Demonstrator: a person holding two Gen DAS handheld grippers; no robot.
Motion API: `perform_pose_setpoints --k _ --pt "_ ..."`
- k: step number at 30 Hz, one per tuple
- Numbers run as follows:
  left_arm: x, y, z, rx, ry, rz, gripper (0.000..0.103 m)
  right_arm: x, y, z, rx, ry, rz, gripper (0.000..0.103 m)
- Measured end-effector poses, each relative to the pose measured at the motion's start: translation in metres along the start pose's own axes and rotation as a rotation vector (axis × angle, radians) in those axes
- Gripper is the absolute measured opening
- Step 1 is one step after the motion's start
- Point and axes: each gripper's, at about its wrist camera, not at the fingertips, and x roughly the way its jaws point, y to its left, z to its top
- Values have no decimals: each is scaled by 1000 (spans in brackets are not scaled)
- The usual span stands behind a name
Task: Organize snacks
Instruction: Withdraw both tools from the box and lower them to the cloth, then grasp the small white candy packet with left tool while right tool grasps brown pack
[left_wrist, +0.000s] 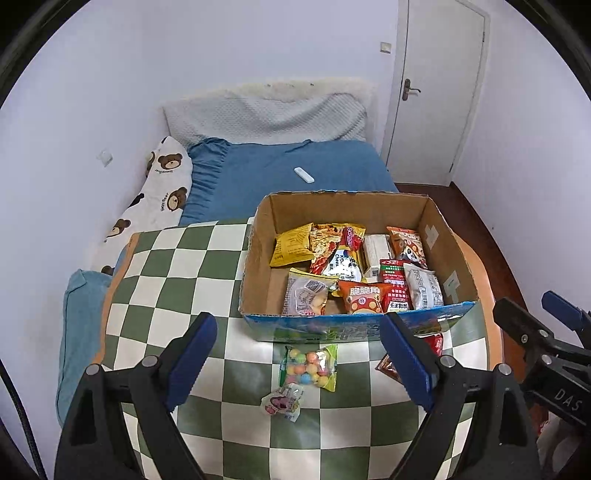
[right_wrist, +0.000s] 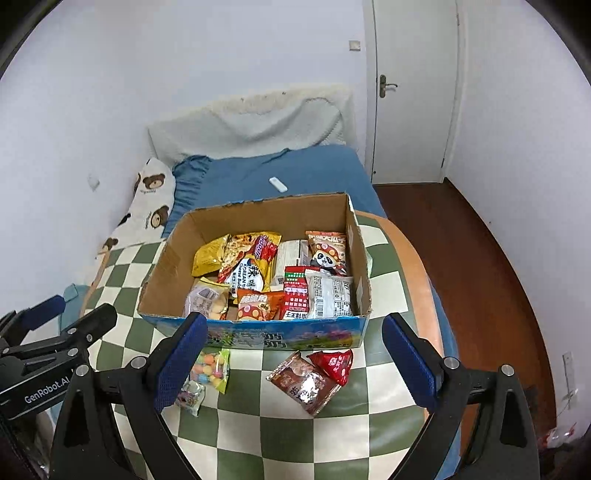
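Candy bag (left_wrist: 309, 366) ahead betw. spread, empty L gripper (left_wrist: 297, 363) jaws, long axis pointing to box (left_wrist: 448, 243); brown pack (right_wrist: 303, 382) under R gripper (right_wrist: 291, 363), also spread, empty.

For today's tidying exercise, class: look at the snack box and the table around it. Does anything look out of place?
Yes. Four snacks lie loose on the checked tablecloth in front of the cardboard box, not inside it: a bag of coloured candy balls, a small clear wrapper, a brown packet and a red packet.
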Motion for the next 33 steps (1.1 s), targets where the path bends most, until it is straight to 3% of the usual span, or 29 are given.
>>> perform_pose_setpoints --k 6,13,16,19,23,25,28,31,33 --pt "18 7 -13 -15 48 9 90 17 -20 -10 81 62 28 98" --pt "74 16 -54 -9 223 52 90 103 -49 -57 180 273 37 97" --pt "100 23 -72 -20 298 61 90 136 -41 -75 116 316 41 90" --pt "131 36 -87 -97 412 32 90 165 -30 -85 47 341 49 84" --pt "159 47 -101 -163 496 23 90 204 -19 -97 -21 398 4 78" --pt "176 54 -110 -219 565 -20 90 213 -15 -104 -26 440 5 78" --pt "203 69 -127 -380 671 -104 90 217 -5 -119 25 538 113 78" --pt "223 88 -143 -576 729 -176 90 205 -2 -120 57 548 189 78" --pt "230 98 -151 -678 736 -209 90 199 -6 -116 69 536 191 78"
